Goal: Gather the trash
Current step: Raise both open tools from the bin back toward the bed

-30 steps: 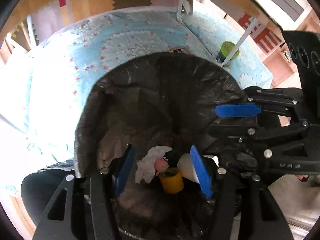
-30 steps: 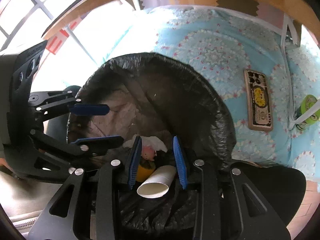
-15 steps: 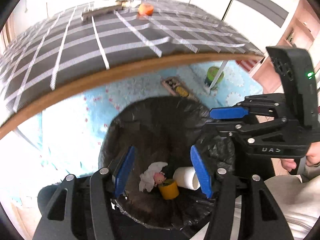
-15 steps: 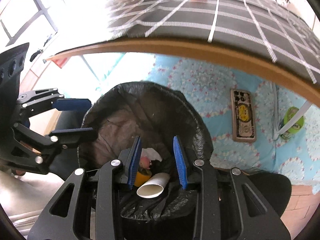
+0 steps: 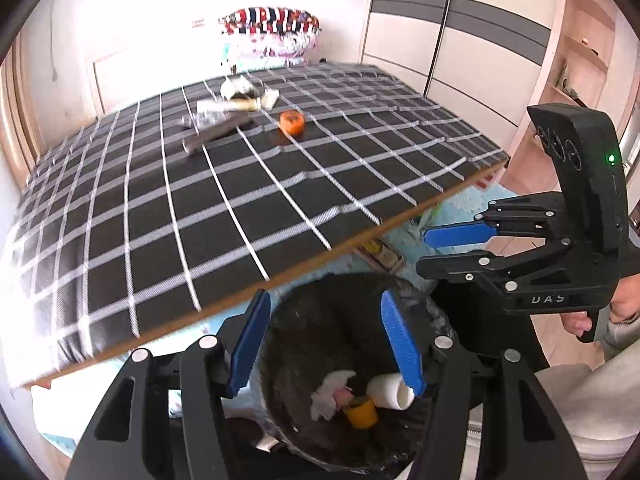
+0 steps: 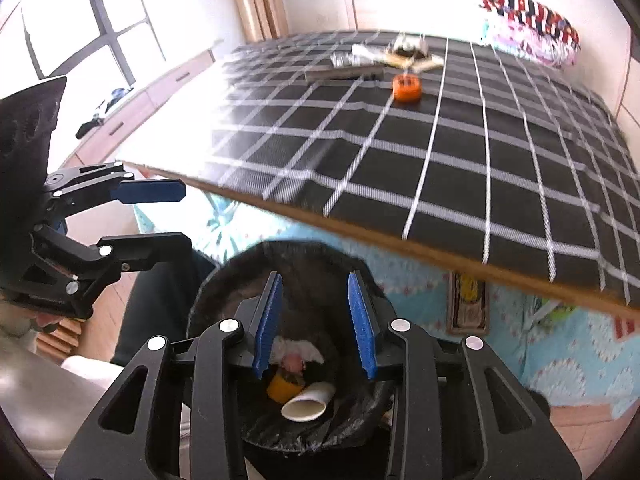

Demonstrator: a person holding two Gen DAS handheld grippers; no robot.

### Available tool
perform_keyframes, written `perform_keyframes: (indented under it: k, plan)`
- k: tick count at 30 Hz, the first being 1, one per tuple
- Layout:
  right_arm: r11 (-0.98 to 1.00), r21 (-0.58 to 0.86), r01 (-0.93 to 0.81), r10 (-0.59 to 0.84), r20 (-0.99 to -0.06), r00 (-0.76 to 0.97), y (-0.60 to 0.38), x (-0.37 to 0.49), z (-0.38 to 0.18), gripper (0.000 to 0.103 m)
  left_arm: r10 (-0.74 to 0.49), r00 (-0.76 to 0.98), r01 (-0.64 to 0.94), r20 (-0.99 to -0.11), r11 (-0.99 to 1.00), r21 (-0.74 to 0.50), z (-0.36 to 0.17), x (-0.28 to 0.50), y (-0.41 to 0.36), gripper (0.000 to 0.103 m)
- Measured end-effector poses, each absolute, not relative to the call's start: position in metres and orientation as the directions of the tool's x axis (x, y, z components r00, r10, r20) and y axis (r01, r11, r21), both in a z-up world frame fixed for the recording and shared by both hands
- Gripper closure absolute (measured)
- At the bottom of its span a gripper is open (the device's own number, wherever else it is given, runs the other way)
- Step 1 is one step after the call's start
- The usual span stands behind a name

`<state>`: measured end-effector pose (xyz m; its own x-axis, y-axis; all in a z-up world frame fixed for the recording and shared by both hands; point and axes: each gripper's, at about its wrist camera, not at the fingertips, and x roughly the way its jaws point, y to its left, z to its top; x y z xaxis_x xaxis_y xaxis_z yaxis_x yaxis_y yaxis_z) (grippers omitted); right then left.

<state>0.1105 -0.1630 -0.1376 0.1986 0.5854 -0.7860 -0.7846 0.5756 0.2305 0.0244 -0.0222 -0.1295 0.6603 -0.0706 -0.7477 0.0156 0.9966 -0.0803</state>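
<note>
A bin with a black bag (image 5: 320,304) (image 6: 224,280) stands on the floor below the table edge. In it lie a white tissue (image 5: 330,392), a yellow cup (image 5: 362,414) (image 6: 282,388) and a white paper cup (image 5: 390,390) (image 6: 306,404). My left gripper (image 5: 326,344) (image 6: 178,220) hangs open over the bin, holding nothing. My right gripper (image 6: 316,320) (image 5: 436,252) is open beside it, also holding nothing. On the checked tablecloth (image 5: 200,208) sit an orange round item (image 5: 291,122) (image 6: 406,88) and a pile of wrappers and crumpled paper (image 5: 230,108) (image 6: 384,58).
The table's wooden edge (image 6: 400,240) overhangs the bin's far side. Under the table, a phone (image 6: 466,304) and a green can (image 6: 558,312) lie on a blue patterned mat. Striped bedding (image 5: 272,28) lies beyond the table. A hand (image 5: 620,308) holds the right gripper.
Both grippers have risen from the bin mouth to above the table edge and tilted up, so the tabletop and its trash now show. The items in the bin have not moved.
</note>
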Motion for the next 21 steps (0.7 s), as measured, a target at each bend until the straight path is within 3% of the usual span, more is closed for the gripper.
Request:
perform_keyframes:
  k: [5,21]
  plan:
    - [0.566,0.214,-0.796,0.612,-0.756,0.232,-0.161,0.122,-0.118,0.063,-0.057,0.699,0.029,-0.713,0.998,-0.051,-0.112,0.034,-0.010,0.047]
    - [0.573,0.176,-0.800,0.623,-0.728,0.287,-0.135,0.175,-0.100,0.062,0.009,0.729,-0.002,-0.684,1.000,0.011,-0.095,0.086,0.038,0.047]
